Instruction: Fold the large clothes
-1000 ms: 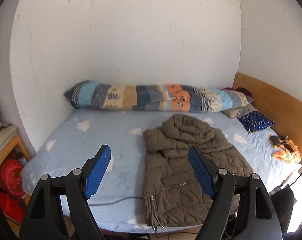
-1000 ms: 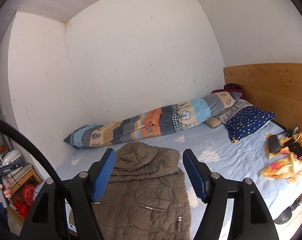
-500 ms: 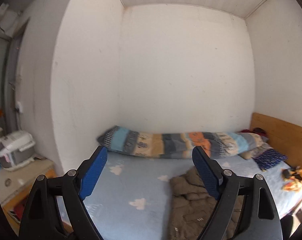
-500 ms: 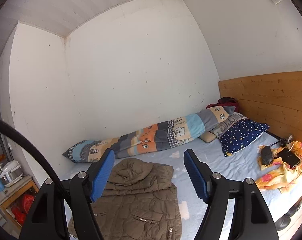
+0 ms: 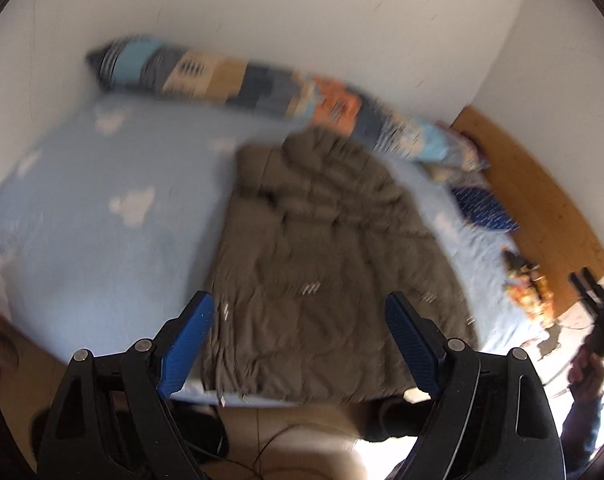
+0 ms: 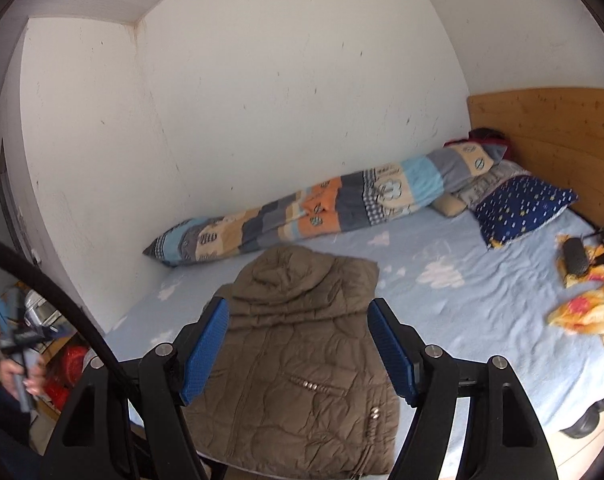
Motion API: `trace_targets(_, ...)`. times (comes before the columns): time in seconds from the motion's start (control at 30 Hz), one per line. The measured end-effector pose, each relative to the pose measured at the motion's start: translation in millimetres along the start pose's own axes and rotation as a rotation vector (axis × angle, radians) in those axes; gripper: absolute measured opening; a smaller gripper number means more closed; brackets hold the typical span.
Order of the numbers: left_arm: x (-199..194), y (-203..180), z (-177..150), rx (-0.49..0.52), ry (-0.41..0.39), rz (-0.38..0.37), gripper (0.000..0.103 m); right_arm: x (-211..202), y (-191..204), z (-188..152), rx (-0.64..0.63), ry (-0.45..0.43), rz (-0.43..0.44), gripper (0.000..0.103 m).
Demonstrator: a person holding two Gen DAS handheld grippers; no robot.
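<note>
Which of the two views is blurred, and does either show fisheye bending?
Left wrist view: motion-blurred, the brown jacket and patterned bolster smeared, yet the left claw sharp. Right wrist view: sharp, jacket stitching clear. Both bend straight lines, as at the headboard, and have dark round corners.

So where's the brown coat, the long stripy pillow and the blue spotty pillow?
brown coat (image 6: 302, 360): right wrist view, quilted front.
long stripy pillow (image 6: 326, 208): right wrist view, orange middle patch.
blue spotty pillow (image 6: 522, 208): right wrist view, top face.

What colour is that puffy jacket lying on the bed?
Olive-brown, quilted jacket; the right wrist view shows it sharpest.
</note>
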State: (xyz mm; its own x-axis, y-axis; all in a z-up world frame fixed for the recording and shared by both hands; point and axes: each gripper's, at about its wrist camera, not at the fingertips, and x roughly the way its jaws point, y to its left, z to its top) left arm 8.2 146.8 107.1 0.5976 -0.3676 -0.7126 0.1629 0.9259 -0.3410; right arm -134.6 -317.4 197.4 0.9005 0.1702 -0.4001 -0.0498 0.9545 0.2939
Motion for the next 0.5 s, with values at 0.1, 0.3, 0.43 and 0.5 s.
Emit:
trace_targets(0.1,43,19,-23,-0.04,0.073,0.058,0.086,22,1,-21,0.021,0.076,0.012,0.076)
trace_targets(0.3,107,62,-60,-0.177,0.24,0.035,0.086,75,-22,-63,0.125,0.244,0.035,0.077)
trace_targets(0.43,130,75,-65,-0.229,0.275,0.066,0.086,103,-49,-89,0.19,0.355,-0.007,0.077)
trace_targets(0.5,140,78,-66,-0.232,0.284,0.102,0.086,111,-63,-104,0.214,0.403,-0.048,0.077)
